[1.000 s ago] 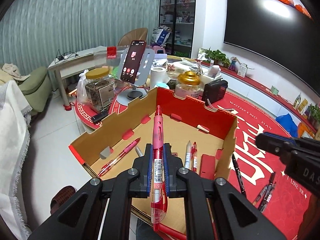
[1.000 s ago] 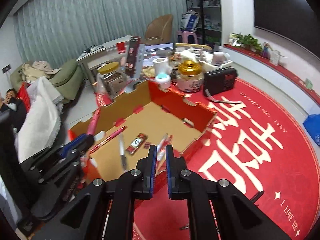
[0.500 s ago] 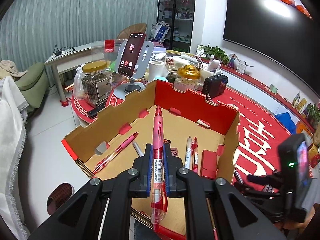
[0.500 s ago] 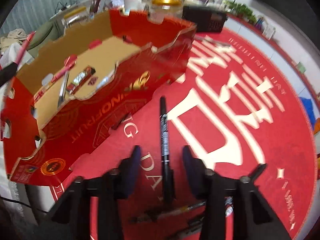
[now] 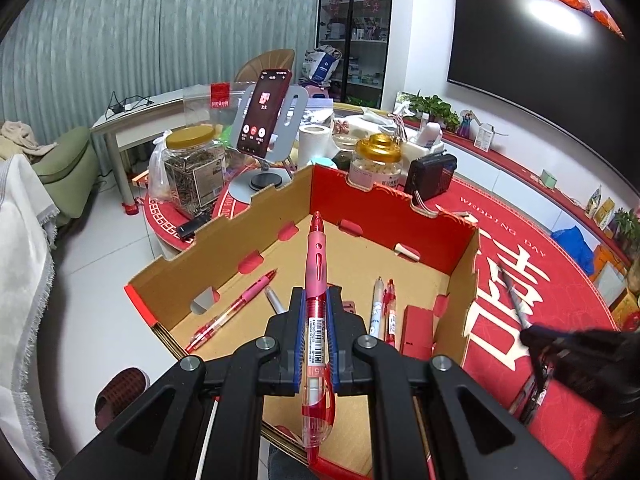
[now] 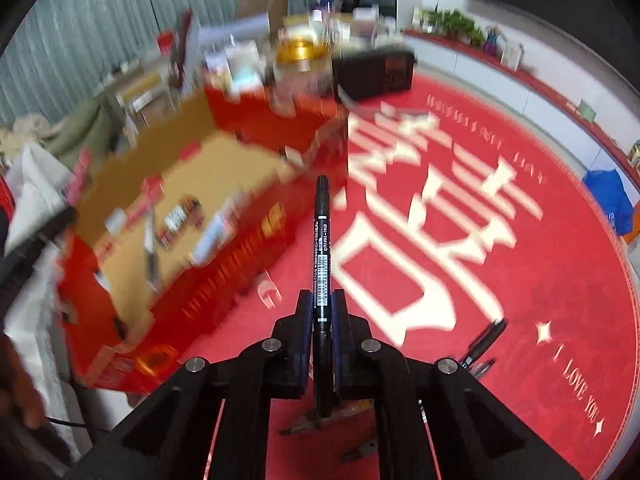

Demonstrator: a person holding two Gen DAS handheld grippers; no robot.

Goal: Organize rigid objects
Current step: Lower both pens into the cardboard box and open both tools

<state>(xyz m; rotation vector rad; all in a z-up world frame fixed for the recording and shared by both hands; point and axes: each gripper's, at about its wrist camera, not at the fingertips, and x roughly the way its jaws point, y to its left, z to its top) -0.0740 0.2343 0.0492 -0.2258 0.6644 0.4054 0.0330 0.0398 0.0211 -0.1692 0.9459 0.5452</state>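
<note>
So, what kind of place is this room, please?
Most likely a home living room: a big dark TV on the wall, a green sofa by the curtains, and a cluttered table with a red cloth.

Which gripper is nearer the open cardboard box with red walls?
Left. The left gripper holds its red pen over the cardboard box; the right gripper is beside it, over the red mat.

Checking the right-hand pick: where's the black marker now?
Right wrist view: the black marker is clamped in the right gripper, pointing forward over the red mat, just right of the cardboard box.
</note>
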